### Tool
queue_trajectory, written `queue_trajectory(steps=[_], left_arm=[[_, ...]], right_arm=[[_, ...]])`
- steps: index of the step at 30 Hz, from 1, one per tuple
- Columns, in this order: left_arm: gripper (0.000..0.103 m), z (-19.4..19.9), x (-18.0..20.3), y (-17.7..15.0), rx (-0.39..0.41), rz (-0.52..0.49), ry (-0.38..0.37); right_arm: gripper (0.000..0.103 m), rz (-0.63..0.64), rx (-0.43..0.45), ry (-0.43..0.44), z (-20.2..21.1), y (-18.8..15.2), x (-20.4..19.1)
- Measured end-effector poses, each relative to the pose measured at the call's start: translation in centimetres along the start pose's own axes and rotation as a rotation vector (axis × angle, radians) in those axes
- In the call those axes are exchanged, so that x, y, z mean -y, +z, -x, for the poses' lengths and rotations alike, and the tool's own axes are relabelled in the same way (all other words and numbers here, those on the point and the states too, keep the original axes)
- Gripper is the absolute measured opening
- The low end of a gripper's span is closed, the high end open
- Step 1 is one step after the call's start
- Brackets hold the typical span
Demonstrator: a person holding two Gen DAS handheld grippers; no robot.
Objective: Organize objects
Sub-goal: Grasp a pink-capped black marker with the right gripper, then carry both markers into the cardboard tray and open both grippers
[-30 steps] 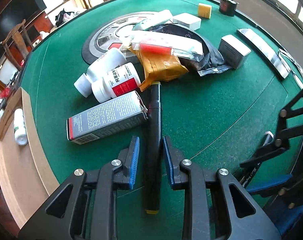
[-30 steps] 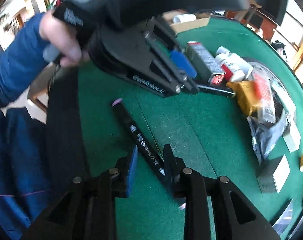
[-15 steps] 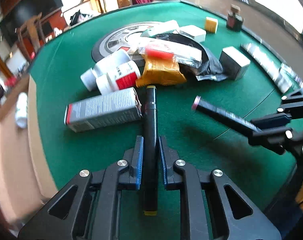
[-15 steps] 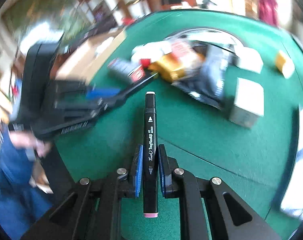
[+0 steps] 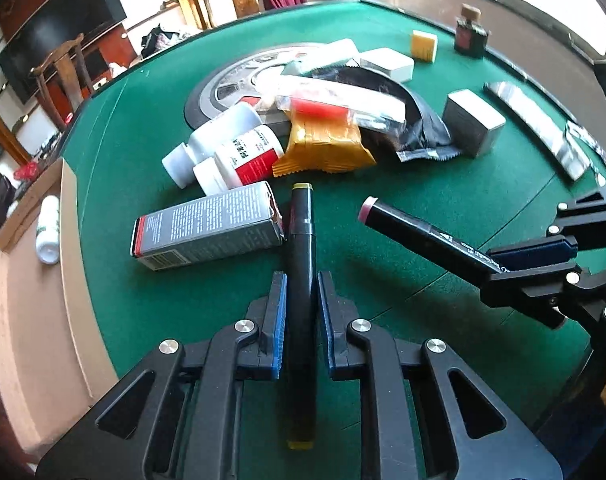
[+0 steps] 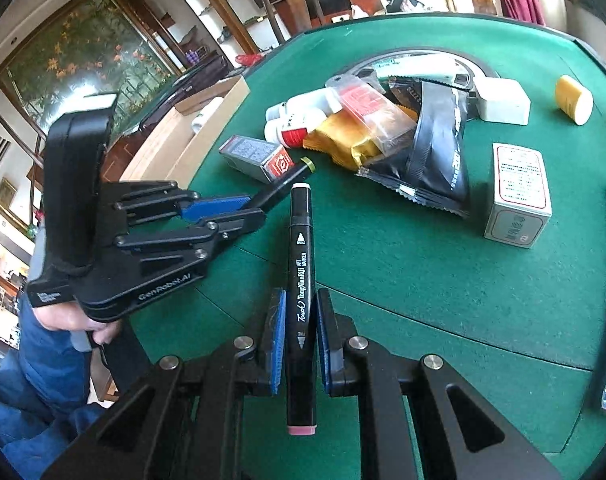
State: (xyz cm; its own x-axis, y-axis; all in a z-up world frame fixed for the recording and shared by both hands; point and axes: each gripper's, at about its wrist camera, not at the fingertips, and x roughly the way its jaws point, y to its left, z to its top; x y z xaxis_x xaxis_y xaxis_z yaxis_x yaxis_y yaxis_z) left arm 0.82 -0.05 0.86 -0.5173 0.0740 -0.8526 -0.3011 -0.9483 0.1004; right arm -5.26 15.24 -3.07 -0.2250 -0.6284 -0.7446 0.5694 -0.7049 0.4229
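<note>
My left gripper [image 5: 301,280] is shut on a black marker with yellow end caps [image 5: 301,240], held above the green felt table [image 5: 443,200]. My right gripper [image 6: 299,300] is shut on a black marker with pink end caps [image 6: 301,248]. In the left wrist view the right gripper [image 5: 543,268] stands at the right, and the pink-capped marker [image 5: 415,232] points left from it. In the right wrist view the left gripper [image 6: 227,212] stands at the left with the yellow-capped marker [image 6: 287,184] poking out. A pile lies beyond: two white pill bottles [image 5: 227,152], a grey carton [image 5: 207,228], a yellow pouch [image 5: 323,148] and a black pouch [image 6: 435,148].
A grey cube box [image 5: 473,128], a white box [image 5: 387,64], a yellow block [image 5: 425,44] and a dark bottle [image 5: 469,32] stand farther back. A silver strip [image 5: 539,128] lies at the right. A white bottle [image 5: 49,224] lies in a cardboard tray [image 5: 27,200] at the left rim.
Both grippers closed on their markers and lifted them off the felt. The right gripper swung round to face the pile, with its marker now pointing forward.
</note>
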Motion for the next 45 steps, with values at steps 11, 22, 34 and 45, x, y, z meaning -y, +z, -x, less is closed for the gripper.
queue_trajectory(steps=[11,22,34,45], left_arm=[[0.014,3.3,-3.8,-2.1,0.11,0.207,-0.227],[0.014,5.0,-7.7,-3.8,0.187,0.327,-0.242],[0.014,7.9,-12.7,-6.5,0.294,0.458,-0.278],[0.014,12.0,-18.2,-7.7,0.397,0.551,-0.245]], right_arm=[[0.013,-0.064,0.049,0.058,0.0,1.3,-0.7],[0.013,-0.04,0.073,0.088,-2.2,3.1,-4.9],[0.013,0.012,0.092,0.088,-4.2,5.0,-9.0],[0.013,0.085,0.112,0.118,-5.3,9.4,-13.8]])
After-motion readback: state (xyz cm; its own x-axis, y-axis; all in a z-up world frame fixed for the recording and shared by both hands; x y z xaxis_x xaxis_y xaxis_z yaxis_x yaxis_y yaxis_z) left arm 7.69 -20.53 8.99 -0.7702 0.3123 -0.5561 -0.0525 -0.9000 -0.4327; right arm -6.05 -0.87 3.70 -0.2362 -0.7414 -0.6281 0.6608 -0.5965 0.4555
